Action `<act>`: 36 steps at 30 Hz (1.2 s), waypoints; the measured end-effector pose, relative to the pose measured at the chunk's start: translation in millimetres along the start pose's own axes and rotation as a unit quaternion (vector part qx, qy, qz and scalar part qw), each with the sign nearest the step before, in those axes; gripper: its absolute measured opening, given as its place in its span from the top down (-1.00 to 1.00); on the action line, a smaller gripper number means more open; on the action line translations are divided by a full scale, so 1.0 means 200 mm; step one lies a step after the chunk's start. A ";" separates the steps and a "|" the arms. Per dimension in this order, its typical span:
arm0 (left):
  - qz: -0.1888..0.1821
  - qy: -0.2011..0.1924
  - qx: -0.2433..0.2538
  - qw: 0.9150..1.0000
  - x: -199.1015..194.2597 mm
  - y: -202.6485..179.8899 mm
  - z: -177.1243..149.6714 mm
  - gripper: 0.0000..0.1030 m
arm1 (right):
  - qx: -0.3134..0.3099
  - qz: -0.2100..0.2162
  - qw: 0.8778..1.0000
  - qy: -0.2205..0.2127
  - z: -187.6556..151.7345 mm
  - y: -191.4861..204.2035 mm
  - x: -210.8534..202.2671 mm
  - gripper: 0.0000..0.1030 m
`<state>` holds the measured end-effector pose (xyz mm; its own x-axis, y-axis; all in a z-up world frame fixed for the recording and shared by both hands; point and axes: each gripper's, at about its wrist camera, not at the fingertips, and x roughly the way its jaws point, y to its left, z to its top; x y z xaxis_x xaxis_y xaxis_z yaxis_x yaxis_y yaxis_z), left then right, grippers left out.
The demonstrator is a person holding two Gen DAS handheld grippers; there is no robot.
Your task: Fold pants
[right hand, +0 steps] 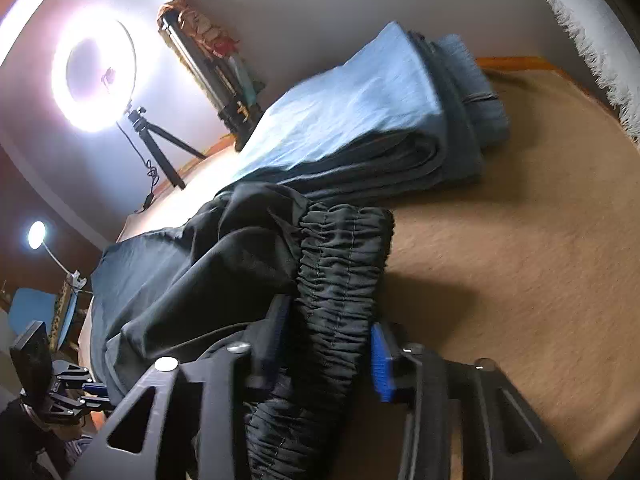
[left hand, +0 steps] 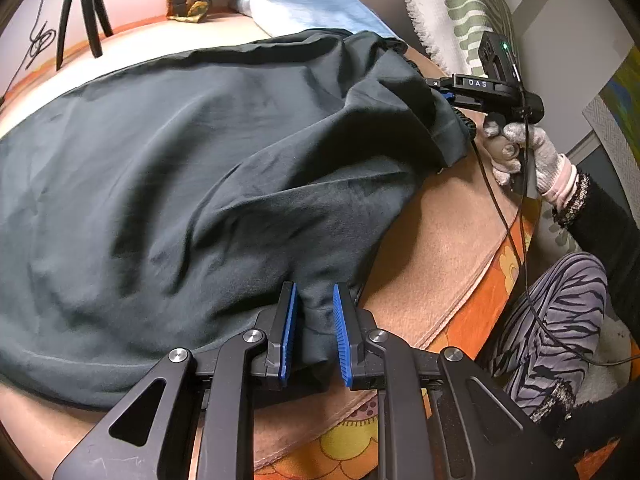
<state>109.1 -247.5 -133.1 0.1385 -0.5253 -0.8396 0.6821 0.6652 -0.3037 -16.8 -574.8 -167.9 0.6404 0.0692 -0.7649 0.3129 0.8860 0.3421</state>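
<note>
- The bed (left hand: 440, 224), under a tan cover, carries everything; the bare stretch to the right of the waistband is, in my judgement, where a fold can be laid down.
- The pants (left hand: 200, 160) lie spread across most of the bed, dark and rumpled, not yet folded flat. You hold them at two points, which I read as keeping the cloth taut between your hands for a fold.
- A folded blue stack (right hand: 360, 120) sits on the bed just beyond the pants, its near edge touching or very nearly touching the dark cloth. It limits how far the pants can be carried that way.
- A fringed leaf-print cushion (left hand: 452, 12) stands at the head of the bed, beside your right hand.
- A ring light (right hand: 94, 74) on a tripod stands at the far edge, well apart from the work.
- Your left hand-held gripper (left hand: 314, 332) is narrow, its blue pads pinching a bunch of cloth at the near edge.
- Your right hand-held gripper (right hand: 332, 352) has the gathered waistband (right hand: 344, 264) between its fingers. The view is motion-blurred, so I cannot tell if the pads press on it.
- The cable (left hand: 516, 248) from that gripper hangs down past the bed edge; it could snag.
</note>
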 end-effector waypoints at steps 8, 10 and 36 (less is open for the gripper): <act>0.008 0.000 0.011 1.000 -0.03 -0.02 -0.03 0.68 | -0.037 -0.097 0.995 -0.006 0.11 0.16 -0.21 0.78; 0.009 -0.003 0.015 1.000 -0.05 -0.02 -0.04 0.68 | -0.049 -0.125 0.991 -0.002 0.17 0.19 -0.30 0.79; 0.151 -0.059 0.220 0.962 -0.12 -0.30 -0.18 0.23 | 0.004 -0.160 0.987 0.006 -0.22 0.44 -0.40 -0.34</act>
<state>39.4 -256.0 -111.3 0.4411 -0.4169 -0.7947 0.8321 0.5217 0.1882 -71.2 -483.1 -100.4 0.4997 -0.2084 -0.8408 0.5035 0.8597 0.0861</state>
